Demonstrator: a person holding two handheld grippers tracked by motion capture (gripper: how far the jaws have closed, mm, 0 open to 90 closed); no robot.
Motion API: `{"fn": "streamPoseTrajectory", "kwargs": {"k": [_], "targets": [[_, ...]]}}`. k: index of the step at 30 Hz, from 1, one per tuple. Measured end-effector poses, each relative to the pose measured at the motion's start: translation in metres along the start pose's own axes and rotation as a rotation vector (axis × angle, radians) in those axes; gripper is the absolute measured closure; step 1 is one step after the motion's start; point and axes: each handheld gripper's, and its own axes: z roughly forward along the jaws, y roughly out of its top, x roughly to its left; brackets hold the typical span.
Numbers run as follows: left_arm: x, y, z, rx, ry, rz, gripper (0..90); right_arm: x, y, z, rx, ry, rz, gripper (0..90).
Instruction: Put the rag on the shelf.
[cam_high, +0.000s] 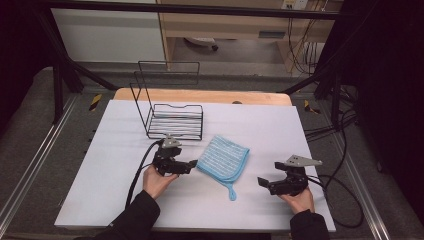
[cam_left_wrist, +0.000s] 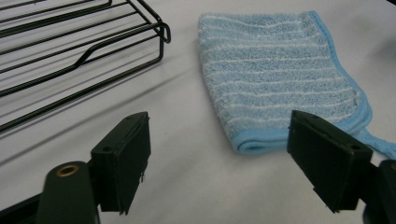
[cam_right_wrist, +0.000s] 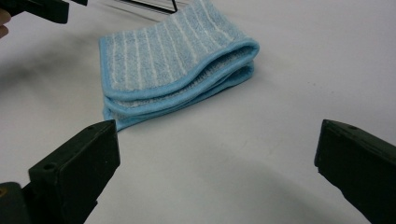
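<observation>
**Folded blue cloth lies between two pairs of open tongs**

A folded blue cloth (cam_high: 223, 158) with thin white stripes lies flat on the white desk (cam_high: 280, 130), roughly in the middle, with a small loop trailing from its near corner. Behind it and to the left stands a black wire rack (cam_high: 175, 121), its tall back frame rising at the far side; cloth and rack are near each other but apart.

The left tongs (cam_high: 192, 164) sit just beside the cloth's left edge, pointing toward it. In the left gripper view, the jaws stand apart with nothing between them, and the folded edge of the cloth (cam_left_wrist: 280, 79) lies just ahead, nearer the right-hand jaw. No pad touches the fabric.

The right tongs (cam_high: 263, 182) rest low over the desk to the right of the cloth, clear of it, and point toward it. In the right gripper view, their jaws are wide apart over bare desk, and the cloth's (cam_right_wrist: 177, 70) stacked folds face them.
</observation>
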Motion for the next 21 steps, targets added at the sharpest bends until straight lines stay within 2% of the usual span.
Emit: {"fn": "streamPoseTrajectory", "kwargs": {"k": [5,11,14,17,21], "targets": [[-0.003,0.004,0.015,0.032,-0.008,0.007,29.9,0.000,0.000,0.000,0.001,0.001,0.000,0.7],[-0.009,0.004,0.030,0.070,-0.013,0.022,43.6,0.000,0.000,0.000,0.001,0.000,-0.003,0.8],[-0.007,0.002,0.036,0.088,-0.036,0.005,50.0,0.000,0.000,0.000,0.001,0.001,0.000,0.7],[-0.006,0.001,0.042,0.105,-0.077,-0.021,55.1,0.000,0.000,0.001,0.004,0.001,-0.003,0.8],[-0.006,0.000,0.045,0.121,-0.097,-0.033,60.6,0.000,0.000,0.001,0.003,0.003,-0.002,0.8]]}}
